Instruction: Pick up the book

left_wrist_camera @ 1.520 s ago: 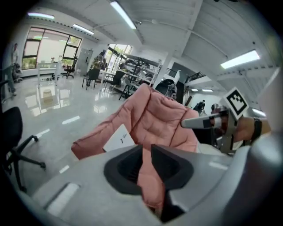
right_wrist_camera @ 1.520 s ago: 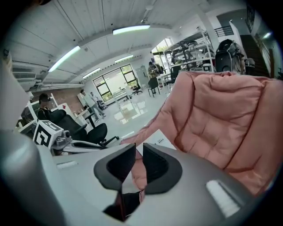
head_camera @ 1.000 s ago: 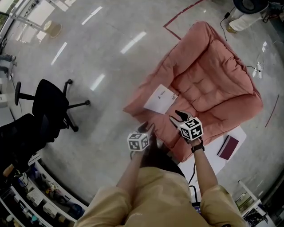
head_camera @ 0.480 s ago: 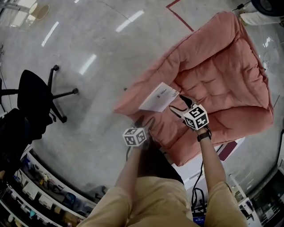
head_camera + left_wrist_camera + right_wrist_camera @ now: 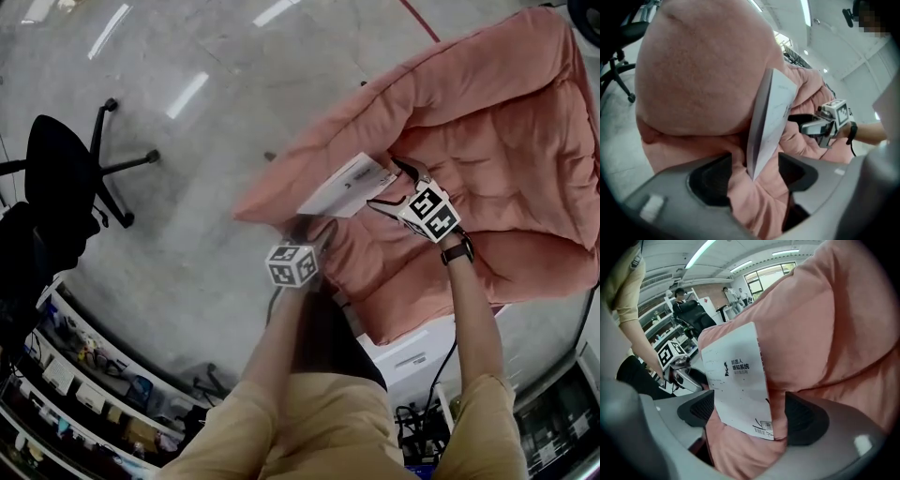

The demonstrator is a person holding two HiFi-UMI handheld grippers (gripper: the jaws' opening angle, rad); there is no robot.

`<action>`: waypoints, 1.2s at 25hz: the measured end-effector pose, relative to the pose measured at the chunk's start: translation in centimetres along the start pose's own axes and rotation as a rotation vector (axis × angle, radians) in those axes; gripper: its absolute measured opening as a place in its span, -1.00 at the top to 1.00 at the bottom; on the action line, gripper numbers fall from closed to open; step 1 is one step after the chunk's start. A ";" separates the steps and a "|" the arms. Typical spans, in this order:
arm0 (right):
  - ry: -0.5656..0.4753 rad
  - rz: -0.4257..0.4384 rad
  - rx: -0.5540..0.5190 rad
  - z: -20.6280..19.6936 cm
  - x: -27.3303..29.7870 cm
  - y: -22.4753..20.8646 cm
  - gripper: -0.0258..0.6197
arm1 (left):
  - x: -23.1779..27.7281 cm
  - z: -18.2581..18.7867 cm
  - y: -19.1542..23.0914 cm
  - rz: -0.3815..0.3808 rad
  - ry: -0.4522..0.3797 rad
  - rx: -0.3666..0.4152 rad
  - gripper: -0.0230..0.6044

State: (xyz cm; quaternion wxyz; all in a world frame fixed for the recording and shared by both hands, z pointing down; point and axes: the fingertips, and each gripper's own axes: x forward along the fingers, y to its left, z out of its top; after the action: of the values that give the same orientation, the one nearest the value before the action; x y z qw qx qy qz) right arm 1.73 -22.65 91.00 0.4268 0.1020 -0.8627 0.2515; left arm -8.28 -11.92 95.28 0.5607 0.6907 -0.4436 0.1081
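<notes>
A thin white book [image 5: 345,185] with black print on its cover lies tilted on the rounded arm of a pink cushioned sofa [image 5: 487,122]. My left gripper [image 5: 314,232] comes at it from the near side. In the left gripper view the book [image 5: 768,117] shows edge-on, its corner between the jaws of the left gripper [image 5: 754,174], which are opening and do not touch it. My right gripper [image 5: 386,185] is at the book's right end. There the cover [image 5: 736,376] stands between the opening jaws of the right gripper [image 5: 752,414], whose pads are clear of it.
A black office chair [image 5: 66,169] stands on the grey floor to the left. Shelves with small items [image 5: 84,384] run along the lower left. A white low unit [image 5: 412,352] sits under the sofa's near corner. People stand far off [image 5: 686,303].
Both grippers have come down onto the sofa arm and closed in on the book from its two ends. Their jaws have spread wider. The sofa now fills more of the head view.
</notes>
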 end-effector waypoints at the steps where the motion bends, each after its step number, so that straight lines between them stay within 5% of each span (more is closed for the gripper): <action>1: 0.006 0.008 -0.007 -0.2 0.2 -0.3 -0.52 | 0.1 0.0 0.1 0.003 0.000 0.004 -0.05; 9: 0.003 0.083 0.014 -0.6 2.2 0.2 -0.44 | -0.2 0.2 -0.1 0.001 -0.025 0.027 0.10; 18: 0.015 0.071 0.037 -0.4 4.4 0.5 -0.30 | 1.2 2.0 -0.3 -0.004 -0.027 0.034 0.24; 22: 0.041 0.012 0.022 -0.9 4.0 -0.3 0.04 | 1.0 1.6 0.2 0.036 0.009 0.061 0.58; 30: 0.039 0.075 0.047 -2.0 1.0 2.1 0.63 | -1.2 0.4 -3.2 -0.071 0.059 0.081 0.78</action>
State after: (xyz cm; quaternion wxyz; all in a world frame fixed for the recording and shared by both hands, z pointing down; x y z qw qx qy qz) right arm 1.66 -19.82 92.04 0.4313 0.0747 -0.8513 0.2893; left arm -6.77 -11.78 92.17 0.5487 0.7245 -0.3974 0.1266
